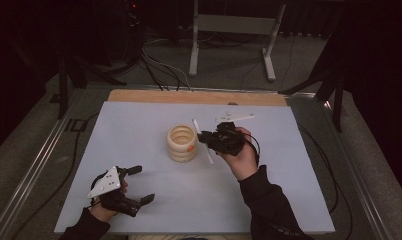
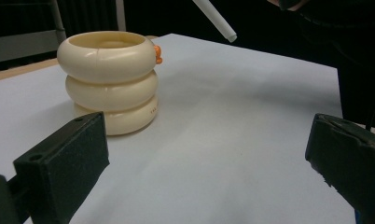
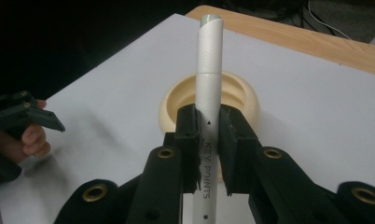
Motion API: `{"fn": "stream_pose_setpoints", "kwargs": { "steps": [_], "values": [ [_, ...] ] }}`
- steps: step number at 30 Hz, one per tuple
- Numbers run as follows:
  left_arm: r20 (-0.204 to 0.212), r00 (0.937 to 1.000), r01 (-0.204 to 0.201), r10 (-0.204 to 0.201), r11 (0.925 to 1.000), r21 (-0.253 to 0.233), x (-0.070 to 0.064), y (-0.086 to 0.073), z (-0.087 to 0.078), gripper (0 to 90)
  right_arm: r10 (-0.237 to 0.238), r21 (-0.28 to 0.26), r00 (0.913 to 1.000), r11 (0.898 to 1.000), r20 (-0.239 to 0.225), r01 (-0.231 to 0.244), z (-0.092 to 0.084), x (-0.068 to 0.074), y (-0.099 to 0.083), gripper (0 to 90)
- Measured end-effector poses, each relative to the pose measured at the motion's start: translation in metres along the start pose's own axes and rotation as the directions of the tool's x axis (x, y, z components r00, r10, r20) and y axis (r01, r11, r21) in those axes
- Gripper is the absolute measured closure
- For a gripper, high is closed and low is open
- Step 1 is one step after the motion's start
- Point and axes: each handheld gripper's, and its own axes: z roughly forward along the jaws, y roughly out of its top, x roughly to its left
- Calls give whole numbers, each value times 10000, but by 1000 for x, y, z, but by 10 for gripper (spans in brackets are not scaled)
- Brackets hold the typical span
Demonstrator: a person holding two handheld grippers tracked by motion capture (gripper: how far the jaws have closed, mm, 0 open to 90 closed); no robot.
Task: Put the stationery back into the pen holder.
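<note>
Jaws of the right gripper (image 3: 208,140) clamp a white pen (image 3: 208,84) at frame centre, beside the ring holder (image 1: 182,143); left gripper (image 1: 134,185), lower left, gapes empty.

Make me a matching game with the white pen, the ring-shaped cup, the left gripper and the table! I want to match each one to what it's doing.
Things:
1. white pen
2. cream ringed holder
3. left gripper
4. wooden table edge

States:
A. jaws wide apart, nothing between them
B. clamped in the right gripper
C. peeks out beyond the pale sheet's far side
D. stands upright on the sheet, orange spot on its side

Pairs: 1-B, 2-D, 3-A, 4-C
</note>
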Motion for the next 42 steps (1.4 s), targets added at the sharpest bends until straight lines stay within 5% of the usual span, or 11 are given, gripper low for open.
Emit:
{"fn": "stream_pose_setpoints", "kwargs": {
  "steps": [17, 25, 42],
  "values": [
    [0, 10000, 11, -11, 10000, -18, 0, 0, 0, 0, 212, -831, 9995, 9963, -246, -231, 4, 3, 17, 783],
    [11, 10000, 20, -20, 10000, -24, 0, 0, 0, 0, 164, -1760, 9996, 9842, -247, -204, 10, 4, 26, 783],
    [26, 10000, 66, -66, 10000, -32, 0, 0, -1, 0, 22, -2209, 9992, 9752, -405, -111, 33, 3, 37, 783]
  ]
}}
